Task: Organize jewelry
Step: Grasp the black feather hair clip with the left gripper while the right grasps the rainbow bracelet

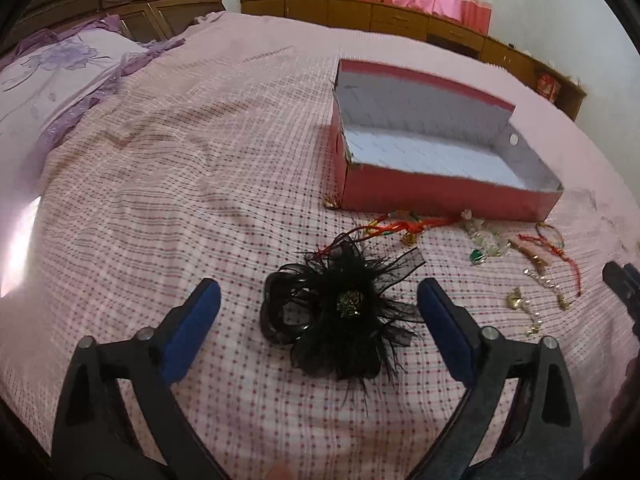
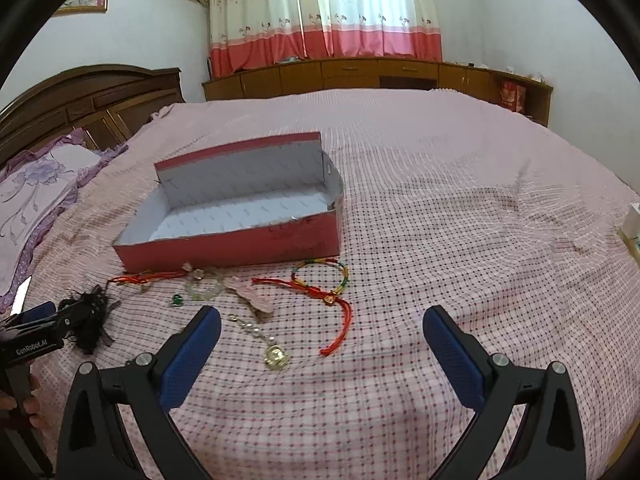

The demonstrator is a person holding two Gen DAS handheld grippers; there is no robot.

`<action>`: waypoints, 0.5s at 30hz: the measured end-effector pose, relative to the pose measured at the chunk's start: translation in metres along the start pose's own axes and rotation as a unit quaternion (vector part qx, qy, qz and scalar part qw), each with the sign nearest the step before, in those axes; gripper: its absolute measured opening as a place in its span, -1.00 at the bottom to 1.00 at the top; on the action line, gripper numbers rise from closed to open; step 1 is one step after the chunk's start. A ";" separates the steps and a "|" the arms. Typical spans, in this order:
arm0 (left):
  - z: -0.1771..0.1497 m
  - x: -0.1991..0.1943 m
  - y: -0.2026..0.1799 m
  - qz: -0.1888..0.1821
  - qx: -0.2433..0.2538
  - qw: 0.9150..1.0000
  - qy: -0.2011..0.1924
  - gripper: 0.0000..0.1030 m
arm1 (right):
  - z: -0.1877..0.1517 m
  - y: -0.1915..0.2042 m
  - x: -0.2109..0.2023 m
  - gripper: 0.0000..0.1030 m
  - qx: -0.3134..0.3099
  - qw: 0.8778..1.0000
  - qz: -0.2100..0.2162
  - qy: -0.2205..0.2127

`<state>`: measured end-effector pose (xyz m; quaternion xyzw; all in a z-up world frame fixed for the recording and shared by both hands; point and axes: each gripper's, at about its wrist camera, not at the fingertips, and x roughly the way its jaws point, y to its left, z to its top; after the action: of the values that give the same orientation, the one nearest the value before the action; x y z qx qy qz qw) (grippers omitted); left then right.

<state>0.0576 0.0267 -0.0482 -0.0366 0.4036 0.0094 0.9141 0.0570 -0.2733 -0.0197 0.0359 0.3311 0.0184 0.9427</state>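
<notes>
A black feathered flower hairpiece (image 1: pixel 340 320) lies on the checked bedspread. My left gripper (image 1: pixel 318 288) is open around it, one blue pad on each side, neither touching. An open red box (image 1: pixel 440 196) with a white inside stands behind it. In front of the box (image 2: pixel 240 248) lie a multicolour bracelet (image 2: pixel 320 274), a red cord with a gold charm (image 2: pixel 329 299), a gold pendant on a bead chain (image 2: pixel 276 356), a pink bow (image 2: pixel 250 294) and a clear bead bracelet (image 2: pixel 204 286). My right gripper (image 2: pixel 322 314) is open over the red cord's tail, holding nothing.
A lilac pillow (image 1: pixel 60 80) and a dark wooden headboard (image 2: pixel 80 96) are at the far left. Low wooden cabinets (image 2: pixel 360 72) run under pink curtains behind the bed. A white object (image 2: pixel 634 220) sits at the bed's right edge.
</notes>
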 end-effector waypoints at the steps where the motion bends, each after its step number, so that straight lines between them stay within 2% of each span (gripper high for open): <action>1: 0.000 0.005 -0.001 -0.003 0.003 1.000 0.004 0.64 | 0.001 -0.002 0.005 1.00 0.002 1.000 0.002 0.005; 2: -0.001 0.009 -0.002 -0.005 0.006 1.000 0.008 0.59 | 0.003 -0.005 0.010 1.00 0.006 1.000 0.004 0.009; 4: -0.001 0.015 -0.003 -0.007 0.010 1.000 0.013 0.31 | 0.006 -0.010 0.020 0.99 0.015 1.000 0.005 0.016; 7: -0.003 0.021 -0.002 0.002 0.014 1.000 0.019 0.14 | 0.011 -0.019 0.034 0.87 0.028 0.999 -0.002 0.025; 13: -0.005 0.024 0.002 0.002 0.015 1.000 0.018 0.05 | 0.018 -0.026 0.064 0.67 0.036 0.998 -0.004 0.044; 15: -0.005 0.027 0.002 0.003 0.014 1.000 0.023 0.06 | 0.019 -0.025 0.074 0.53 0.035 0.998 -0.003 0.055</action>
<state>0.0724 0.0279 -0.0717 -0.0231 0.4245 0.0057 0.9051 0.1272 -0.2947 -0.0532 0.0664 0.3832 0.0064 0.9213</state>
